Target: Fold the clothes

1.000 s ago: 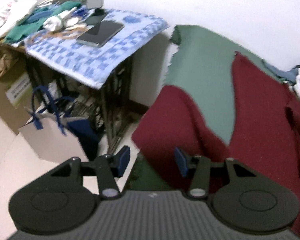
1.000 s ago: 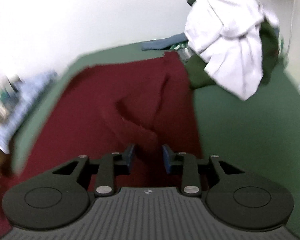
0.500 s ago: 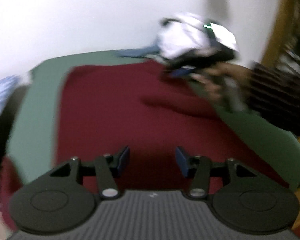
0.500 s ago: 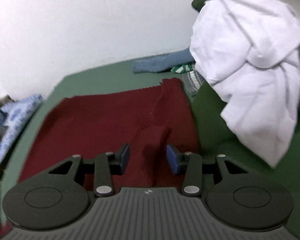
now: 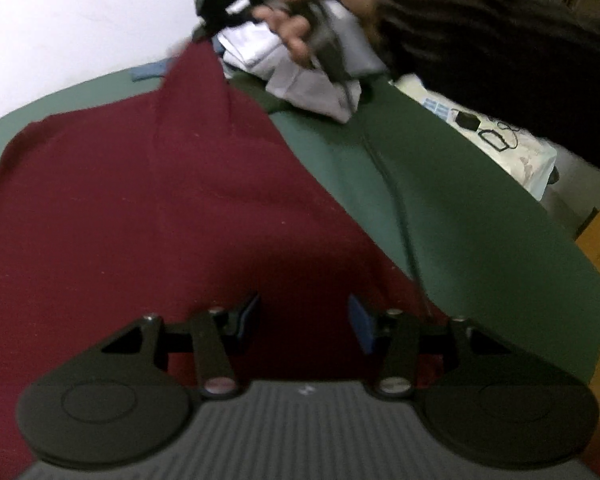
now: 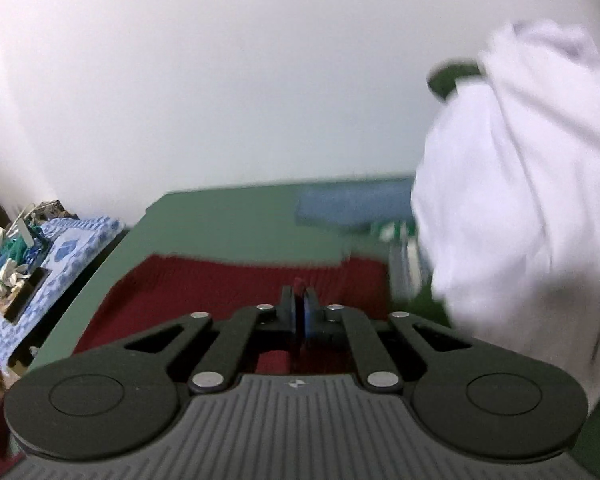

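Maroon cloth lies spread over most of a table covered in green, its far right corner pulled up into a peak toward the right claw, which the left wrist view shows only as a blurred dark shape in a person's hand above the pile of white clothes. That raised corner is what the next move seems to depend on: the cloth's long side runs left to right across the table, the lifted point sits at the far right, and the rest falls away from it toward the near left. The right claw has just been closing and now stands pinched tight, with a sliver of maroon fabric showing between its pads in its own view, so it holds the cloth by that corner. The left claw hangs over the near part of the cloth with its jaws about half apart and nothing between them; the fabric lies beneath it, and whether the pads touch it I cannot tell. The near edge is closest to the left claw, so I judge that a matching grip there is what a fold would call for. White clothes crowd the right side, just beside the held corner, and could snag.
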